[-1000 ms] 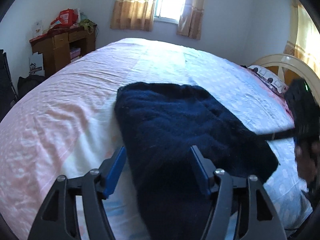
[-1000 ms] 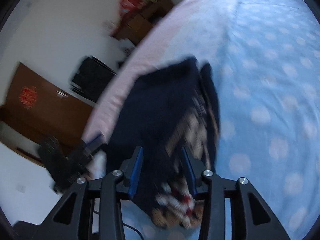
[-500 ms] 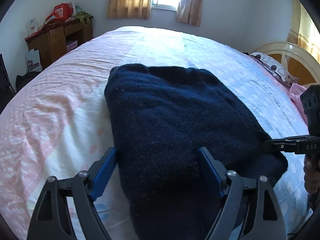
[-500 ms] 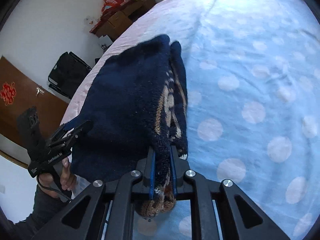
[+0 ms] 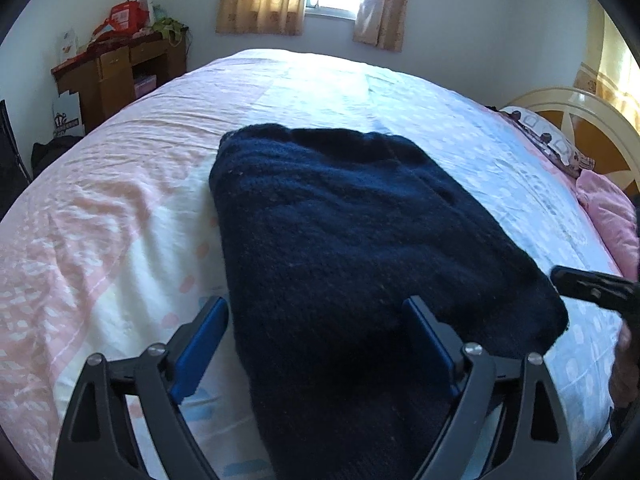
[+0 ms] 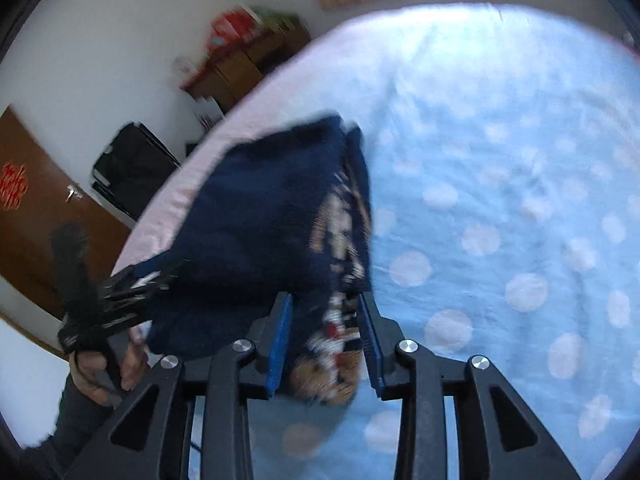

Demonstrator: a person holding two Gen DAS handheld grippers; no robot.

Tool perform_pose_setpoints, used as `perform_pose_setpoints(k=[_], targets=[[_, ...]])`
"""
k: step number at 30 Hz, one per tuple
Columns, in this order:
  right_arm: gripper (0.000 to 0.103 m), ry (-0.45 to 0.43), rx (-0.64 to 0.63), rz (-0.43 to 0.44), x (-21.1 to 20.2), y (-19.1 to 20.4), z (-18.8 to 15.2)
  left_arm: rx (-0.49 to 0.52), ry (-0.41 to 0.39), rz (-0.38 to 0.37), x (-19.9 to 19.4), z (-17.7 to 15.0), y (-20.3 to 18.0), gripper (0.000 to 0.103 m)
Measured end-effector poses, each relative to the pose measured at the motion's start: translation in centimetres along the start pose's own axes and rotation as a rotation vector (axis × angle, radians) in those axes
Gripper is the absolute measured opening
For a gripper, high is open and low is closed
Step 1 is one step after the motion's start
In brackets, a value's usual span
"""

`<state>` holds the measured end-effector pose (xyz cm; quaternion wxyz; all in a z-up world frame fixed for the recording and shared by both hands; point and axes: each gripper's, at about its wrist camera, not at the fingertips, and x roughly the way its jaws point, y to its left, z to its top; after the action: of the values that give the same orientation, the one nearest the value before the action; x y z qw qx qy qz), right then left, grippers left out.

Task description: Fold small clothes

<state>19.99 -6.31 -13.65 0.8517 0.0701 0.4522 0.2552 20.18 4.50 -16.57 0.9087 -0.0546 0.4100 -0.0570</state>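
Folded navy knitted sweater [image 5: 360,248] on your polka-dot bedsheet [image 6: 500,160], your left gripper [image 5: 316,344] just opened wide, straddling its near end, your right gripper [image 6: 326,336] just reopened partway, patterned corner loose between the jaws.

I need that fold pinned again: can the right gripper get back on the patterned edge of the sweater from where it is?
Probably yes. The right gripper has just been opening, and the patterned edge of the navy sweater lies between its fingers, unpinched. Nothing is in the way; the left gripper stands open at the other side.
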Motion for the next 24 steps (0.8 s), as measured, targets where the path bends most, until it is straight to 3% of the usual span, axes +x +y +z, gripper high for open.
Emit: perform_pose_setpoints(k=[2,4,6,10,17,19,21,24], targets=[[0.035,0.019,-0.042,0.033,-0.1,1.3,-1.1,0.003,-0.001,0.002,-0.1,-0.1,-0.2,0.091],[0.035,0.057,-0.087,-0.064,1.1,1.7,-2.1,0.0,-0.001,0.004,-0.3,-0.2,-0.3,0.091],[0.035,0.1,-0.042,-0.135,2.3,0.3,-2.7,-0.005,-0.003,0.005,-0.5,-0.3,-0.4,0.091],[0.035,0.108,0.092,-0.058,2.7,-3.1,-3.4,0.006,-0.013,0.007,-1.0,-0.6,-0.5,0.091],[0.033,0.11,0.079,-0.05,2.0,-2.7,-3.7,0.018,-0.005,0.018,-1.0,-1.2,-0.7,0.091],[0.033,0.111,0.028,-0.055,0.6,-1.3,-2.9,0.02,-0.003,0.014,-1.1,-1.5,-0.7,0.091],[0.034,0.057,0.005,-0.068,-1.0,-0.8,-1.1,0.023,-0.001,0.011,-1.0,-1.8,-0.8,0.091],[0.043,-0.02,0.069,-0.023,-0.9,-1.6,2.8,0.023,0.015,0.012,-0.5,-2.1,-1.0,0.091]])
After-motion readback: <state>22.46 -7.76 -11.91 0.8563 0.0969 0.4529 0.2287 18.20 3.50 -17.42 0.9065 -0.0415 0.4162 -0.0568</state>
